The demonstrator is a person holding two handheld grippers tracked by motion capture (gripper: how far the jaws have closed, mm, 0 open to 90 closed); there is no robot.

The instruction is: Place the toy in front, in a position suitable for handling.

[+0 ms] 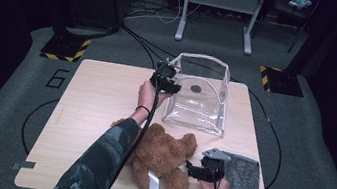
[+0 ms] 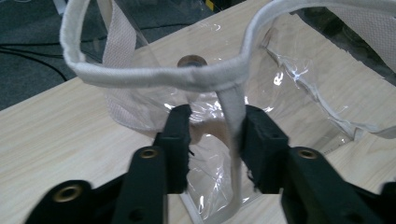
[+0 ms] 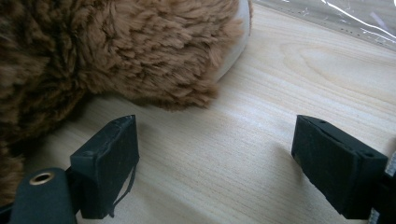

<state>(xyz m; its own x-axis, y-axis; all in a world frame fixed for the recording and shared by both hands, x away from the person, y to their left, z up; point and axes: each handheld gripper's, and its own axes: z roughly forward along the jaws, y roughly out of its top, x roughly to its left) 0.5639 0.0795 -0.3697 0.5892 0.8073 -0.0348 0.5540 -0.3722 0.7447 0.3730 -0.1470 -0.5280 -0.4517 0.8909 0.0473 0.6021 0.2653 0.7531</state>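
The left gripper stands at the near left corner of the clear bag, its jaws drawn in to a narrow gap around the white edging that runs down that corner; the strip lies against the inner face of one jaw, while the other jaw still shows a sliver of air, so the pinch looks not quite complete. Gripping there makes sense — the binding is the stiffest part of a limp plastic wall, and a hold on it would keep the mouth spread open and pointing up, the bag's long axis lying across the far side of the table. Beyond the jaw tips the top hem loops across, and past it a dark round snap sits on the far wall. The right gripper waits low over the wood, jaws wide apart with only bare tabletop between them. Just ahead of its left jaw lies the brown teddy bear, flat on the table, its length slanting from the near edge toward the bag — likely the next thing to be taken up. A grey cloth lies just beside the right hand.
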